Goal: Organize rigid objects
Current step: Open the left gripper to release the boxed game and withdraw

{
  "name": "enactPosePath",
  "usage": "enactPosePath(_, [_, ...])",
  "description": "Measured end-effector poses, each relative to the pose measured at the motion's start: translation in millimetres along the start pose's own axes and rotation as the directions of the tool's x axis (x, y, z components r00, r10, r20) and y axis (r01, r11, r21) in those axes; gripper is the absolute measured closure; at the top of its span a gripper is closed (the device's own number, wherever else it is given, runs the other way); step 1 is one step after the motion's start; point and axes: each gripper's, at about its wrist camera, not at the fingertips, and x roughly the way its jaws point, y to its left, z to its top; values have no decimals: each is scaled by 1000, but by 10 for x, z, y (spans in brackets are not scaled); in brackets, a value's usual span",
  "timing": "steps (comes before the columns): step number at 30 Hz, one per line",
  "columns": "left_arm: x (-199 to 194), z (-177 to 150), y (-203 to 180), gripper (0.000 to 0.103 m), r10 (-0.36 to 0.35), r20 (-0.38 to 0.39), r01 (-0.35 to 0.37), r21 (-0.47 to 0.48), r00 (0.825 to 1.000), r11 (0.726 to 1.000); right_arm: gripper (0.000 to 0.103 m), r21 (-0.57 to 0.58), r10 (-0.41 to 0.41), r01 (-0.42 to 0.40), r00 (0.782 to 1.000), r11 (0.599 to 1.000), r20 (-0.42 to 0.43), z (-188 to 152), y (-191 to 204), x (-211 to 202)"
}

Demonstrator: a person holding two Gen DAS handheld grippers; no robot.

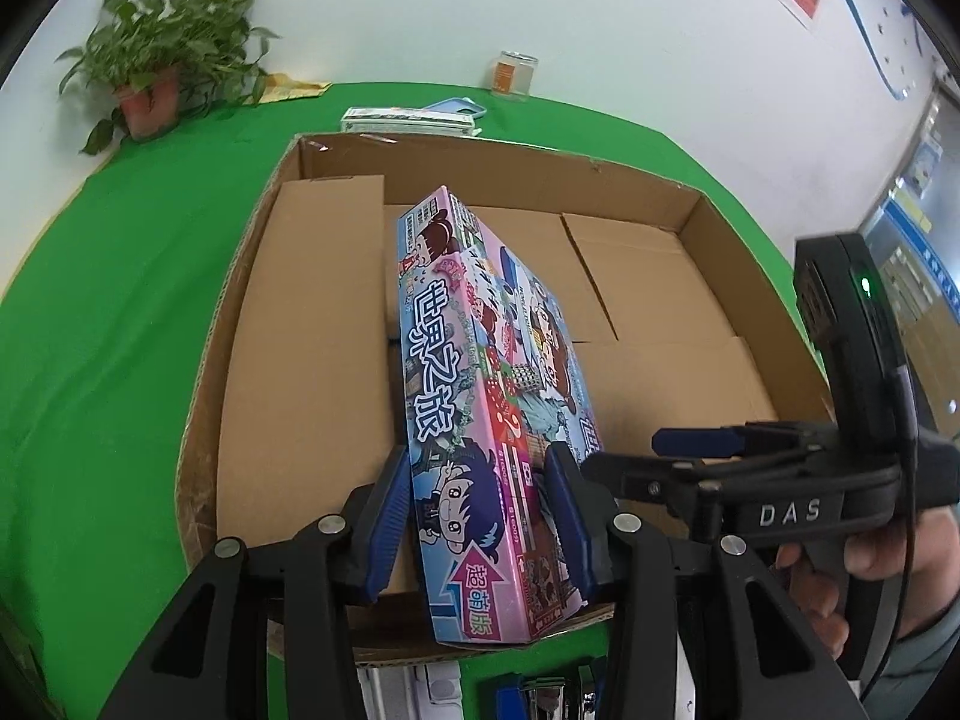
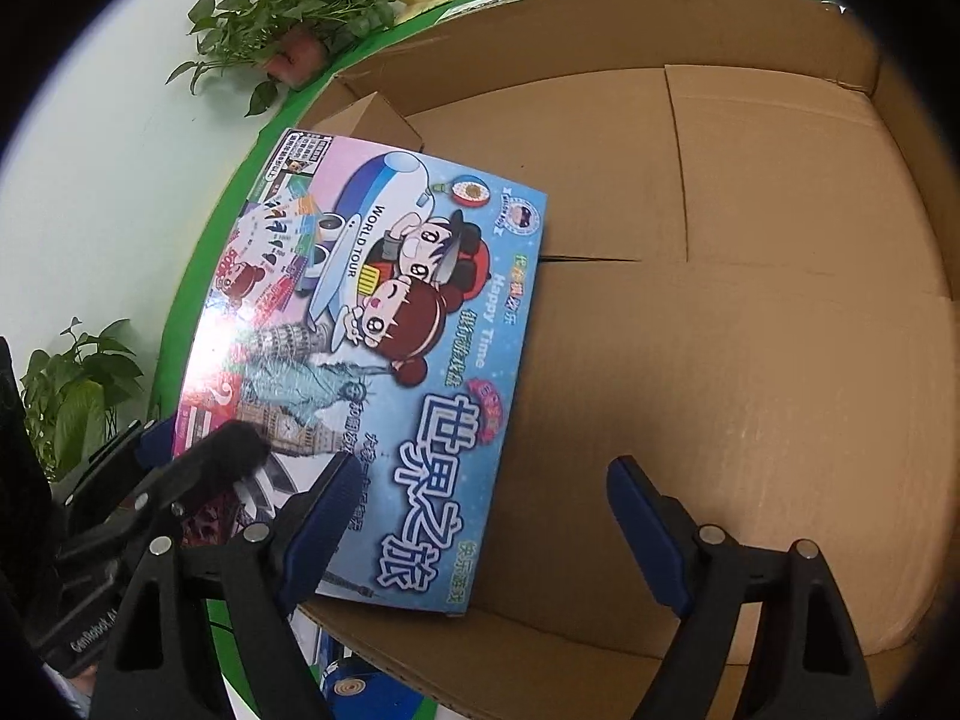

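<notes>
Over the carton (image 1: 312, 150), left gripper (image 1: 480, 516) pinches the game box (image 1: 474, 396); right gripper (image 2: 480, 534) gapes empty.

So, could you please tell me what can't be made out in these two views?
- Left wrist view: the carton floor behind the game box, which is clamped in the left tongs.
- Left wrist view: items below the carton's near wall, cut off by the frame edge and the tongs.
- Left wrist view: the jar label, too small.
- Right wrist view: the box's lower left corner, behind the left tongs.
- Right wrist view: the right tongs are open and empty.
</notes>
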Motion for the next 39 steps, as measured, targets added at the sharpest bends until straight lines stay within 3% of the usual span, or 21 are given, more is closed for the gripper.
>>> enactPosePath(4, [-1, 53, -54, 59, 12, -23, -11, 40, 1000, 999, 19, 2, -11, 11, 1000, 1000, -1, 29, -6, -9])
enactPosePath(6, [-107, 59, -69, 58, 52, 27, -54, 56, 998, 997, 19, 5, -17, 17, 1000, 1000, -7, 25, -53, -18])
enactPosePath(8, [-214, 70, -82, 44, 65, 71, -70, 71, 995, 995, 19, 7, -23, 23, 1000, 1000, -15, 2, -72, -5])
enactPosePath(10, [-251, 55, -71, 41, 49, 86, -55, 69, 995, 996, 19, 11, -16, 16, 1000, 1000, -23, 17, -71, 26])
enactPosePath(12, [-148, 31, -35, 44, 42, 32, -43, 58, 999, 997, 21, -4, -22, 22, 999, 1000, -23, 20, -37, 30])
enactPosePath(13, [-93, 11, -16, 57, 40, 8, -41, 47, 999, 998, 24, -13, -28, 27, 999, 1000, -25, 22, -17, 37])
enactPosePath(14, [-33, -16, -1, 66, 26, -22, -25, 37, 999, 999, 35, -23, -28, 27, 999, 999, -33, 24, 7, 55])
enactPosePath(15, [12, -46, 12, 68, 0, -44, 1, 25, 999, 1000, 49, -31, -24, 23, 999, 999, -45, 24, 32, 84])
enactPosePath(17, [18, -122, 21, 68, -29, -47, 30, 8, 998, 1000, 50, -48, -9, 5, 997, 999, -74, 10, 85, 156])
enactPosePath(22, [-180, -292, -8, 64, -35, 12, 35, -1, 999, 999, 45, -58, 4, -7, 999, 998, -51, -21, 135, 90])
enactPosePath(24, [-340, -358, -55, 59, -19, 63, 17, 26, 998, 1000, 16, -99, -38, 41, 999, 994, 28, -98, 202, -105])
enactPosePath(25, [-433, -397, -84, 42, 5, 95, -9, 42, 995, 999, 13, -138, -88, 102, 991, 985, 106, -153, 271, -252])
enactPosePath(26, [-534, -435, -110, 15, 42, 135, -49, 52, 990, 997, 7, -163, -143, 175, 971, 971, 193, -239, 326, -427])
enactPosePath(27, [-662, -472, -129, 2, 91, 186, -102, 51, 978, 993, 1, -165, -183, 229, 950, 959, 253, -312, 352, -558])
enactPosePath(29, [-855, -547, -152, 0, 123, 265, -138, 37, 956, 990, 1, -147, -223, 290, 908, 946, 354, -559, 351, -854])
enactPosePath(31, [-996, -616, -170, 0, 104, 303, -112, 11, 947, 994, 1, -123, -261, 338, 872, 933, 415, -849, 337, -1068])
enactPosePath(36, [-1260, -839, -258, 1, 66, 376, -45, -64, 924, 997, 1, -106, -283, 370, 839, 923, 465, -1452, 369, -1317])
enactPosePath(39, [-1395, -990, -424, 4, 38, 386, -18, -56, 922, 998, 1, -95, -280, 365, 834, 926, 475, -1701, 346, -1427])
